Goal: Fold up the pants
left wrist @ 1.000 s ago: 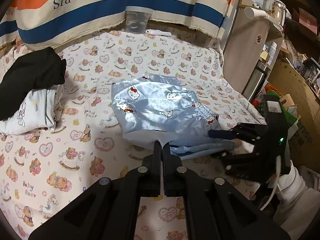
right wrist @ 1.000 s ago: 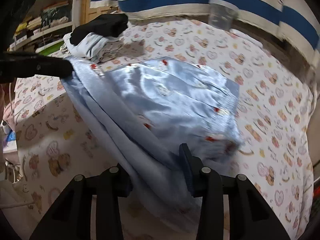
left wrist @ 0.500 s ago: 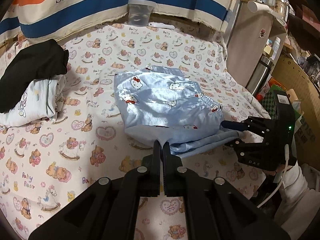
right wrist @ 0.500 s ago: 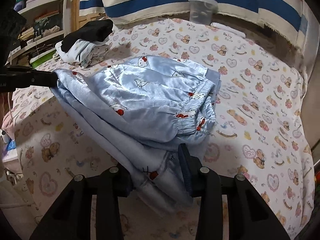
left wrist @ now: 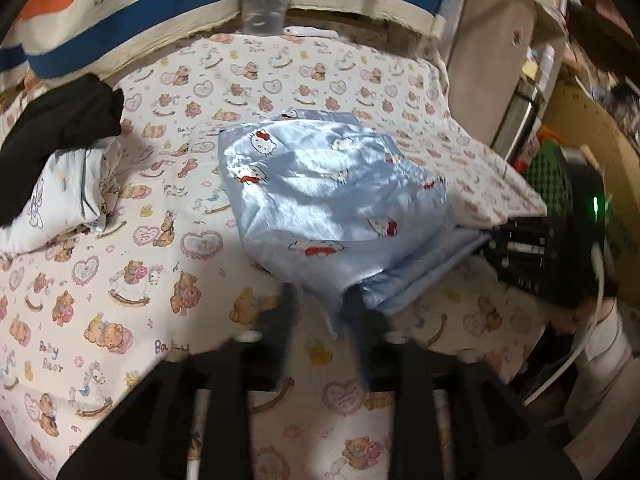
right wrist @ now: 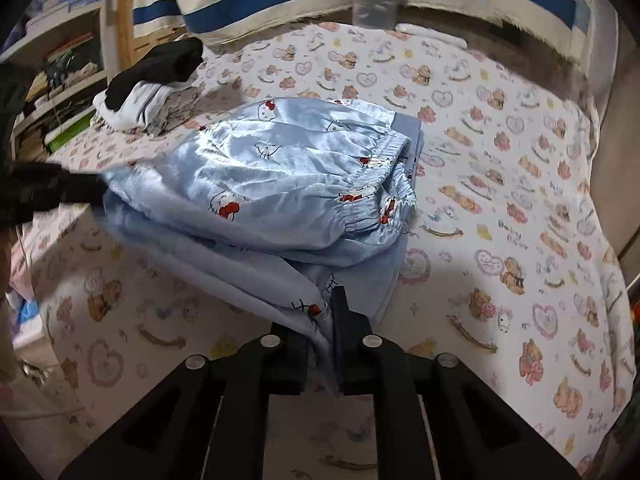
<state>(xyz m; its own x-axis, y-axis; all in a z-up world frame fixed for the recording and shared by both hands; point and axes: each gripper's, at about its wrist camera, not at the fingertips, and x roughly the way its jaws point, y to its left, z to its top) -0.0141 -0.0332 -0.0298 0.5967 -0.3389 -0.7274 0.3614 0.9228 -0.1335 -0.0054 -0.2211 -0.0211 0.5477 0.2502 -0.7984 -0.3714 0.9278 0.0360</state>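
Two tools: left tool [left wrist: 318, 300] opening off one pants [left wrist: 332, 196], right tool [right wrist: 330, 300] closing, pinching them.

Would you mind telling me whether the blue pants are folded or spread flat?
Folded: the blue pants lie doubled in layers on the bedsheet, waistband on top.
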